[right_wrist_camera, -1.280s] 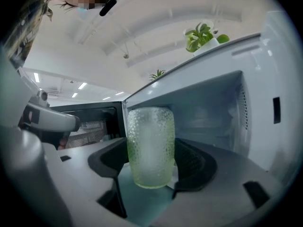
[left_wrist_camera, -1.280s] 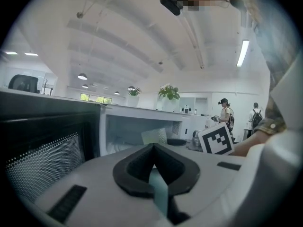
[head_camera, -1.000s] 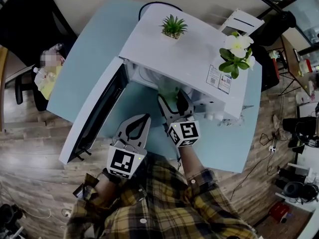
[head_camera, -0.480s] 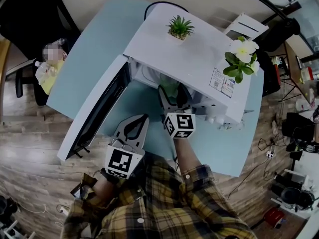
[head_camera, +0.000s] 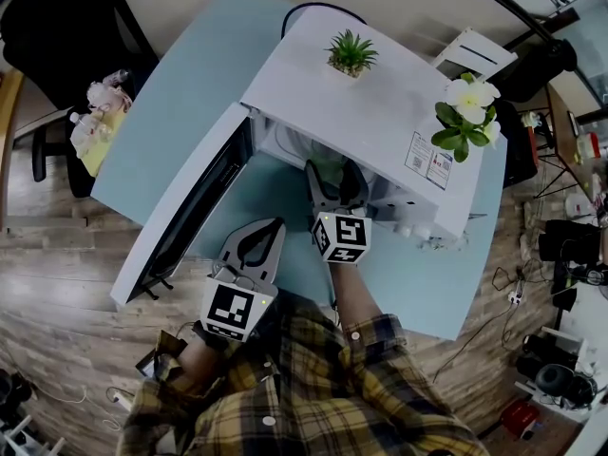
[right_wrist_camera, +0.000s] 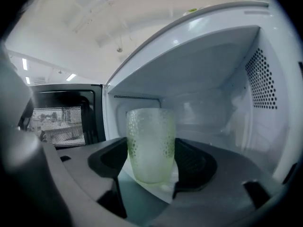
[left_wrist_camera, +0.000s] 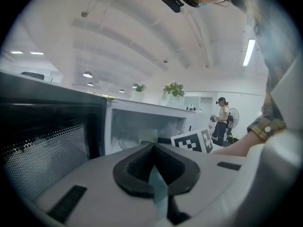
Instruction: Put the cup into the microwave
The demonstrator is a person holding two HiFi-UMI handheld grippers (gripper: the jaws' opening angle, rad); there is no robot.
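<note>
While the right gripper (head_camera: 332, 183) clamps the green cup (right_wrist_camera: 150, 143) just inside the microwave (head_camera: 380, 103) mouth, the left gripper (head_camera: 271, 228) hangs closed, empty, over the worktop's (head_camera: 180, 93) near edge. Left to do, likely: set down, release.

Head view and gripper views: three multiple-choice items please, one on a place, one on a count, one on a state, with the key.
1. Where is the cup?
A) on the floor
B) between the right gripper's jaws, at the open microwave's mouth
C) on a chair

2. How many plants stand on the microwave?
A) one
B) two
C) four

3. The left gripper is:
A) shut, empty
B) wide open
C) holding a spoon

Key:
1 B, the right gripper view shows the jaws on it before the cavity.
2 B, a succulent and a white flower.
3 A, its jaws meet with nothing between.
</note>
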